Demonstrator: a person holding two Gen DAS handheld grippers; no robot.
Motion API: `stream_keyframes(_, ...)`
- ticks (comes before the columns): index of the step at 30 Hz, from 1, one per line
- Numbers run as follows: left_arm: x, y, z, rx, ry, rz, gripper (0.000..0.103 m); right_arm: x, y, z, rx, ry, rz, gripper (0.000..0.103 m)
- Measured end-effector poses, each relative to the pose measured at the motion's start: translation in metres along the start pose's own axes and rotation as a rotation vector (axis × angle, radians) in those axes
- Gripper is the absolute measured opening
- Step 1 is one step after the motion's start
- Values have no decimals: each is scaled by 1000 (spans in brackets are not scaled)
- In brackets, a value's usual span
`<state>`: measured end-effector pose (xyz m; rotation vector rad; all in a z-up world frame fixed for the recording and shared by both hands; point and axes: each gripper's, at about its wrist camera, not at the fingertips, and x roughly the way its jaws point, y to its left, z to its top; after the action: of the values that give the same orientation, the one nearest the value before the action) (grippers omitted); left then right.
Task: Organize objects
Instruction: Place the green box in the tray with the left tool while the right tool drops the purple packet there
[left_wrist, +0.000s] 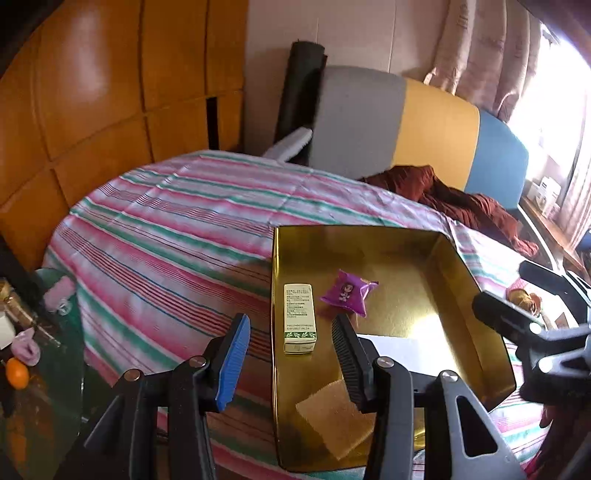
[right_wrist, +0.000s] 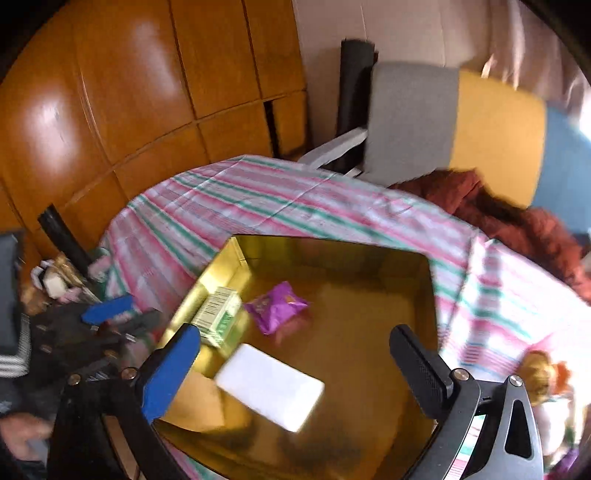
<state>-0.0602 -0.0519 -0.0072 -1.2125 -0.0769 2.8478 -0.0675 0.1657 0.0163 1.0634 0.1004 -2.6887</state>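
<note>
A shallow, shiny gold metal tray (left_wrist: 436, 254) with angled corners sits on a bed covered in a soft cotton sheet striped pink, green and white (left_wrist: 177, 221). Inside the tray, near its left wall, lies a small cream and green cardboard box (left_wrist: 298, 317) printed with fine text; just right of it is a crinkled purple foil snack packet (left_wrist: 347, 293). Nearer the camera lies a coarse tan square sponge (left_wrist: 334, 421), and beside it a smooth white rectangular block (right_wrist: 269, 386), blurred in the right wrist view.

The left gripper (left_wrist: 291, 350) hangs over the tray's left edge, its blue pad and ribbed black pad partly spread with nothing between them. The right gripper (right_wrist: 299, 365) stands spread wide above the white block, not touching it.

Glossy orange-brown wooden wardrobe panels (left_wrist: 92, 92) fill the far left. At the far end stands a padded headboard in grey, yellow and blue sections (left_wrist: 436, 129), with a crumpled rust-red cloth (left_wrist: 461, 199) below it and pale curtains (left_wrist: 487, 48) at the bright window on the right.
</note>
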Motion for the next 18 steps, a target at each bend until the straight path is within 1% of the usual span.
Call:
stream_keyframes(2, -9, -3, -3, 2, -25, 24, 47, -12, 4, -6, -24, -44, -60, 103)
stream_keyframes(4, -16, -5, -5, -2, -48, 46, 47, -20, 4, -12, -19, -74, -90, 103)
stream_keyframes(6, -23, -8, -8, -2, -68, 66, 47, -27, 0, -18, 11, -93, -115, 103)
stream_keyframes(9, -30, -13, -10, 10, -83, 71, 47, -34, -8, -32, 89, -99, -149, 103)
stream_keyframes(13, -36, -23, -15, 35, -92, 69, 47, -32, -20, -48, 158, -34, -111, 103)
stream_keyframes(16, -38, -29, -18, 54, -90, 60, 47, -40, -20, -60, 151, -53, -136, 103)
stream_keyframes(18, -40, -35, -20, 66, -89, 53, 47, -46, -22, -66, 161, -60, -133, 103)
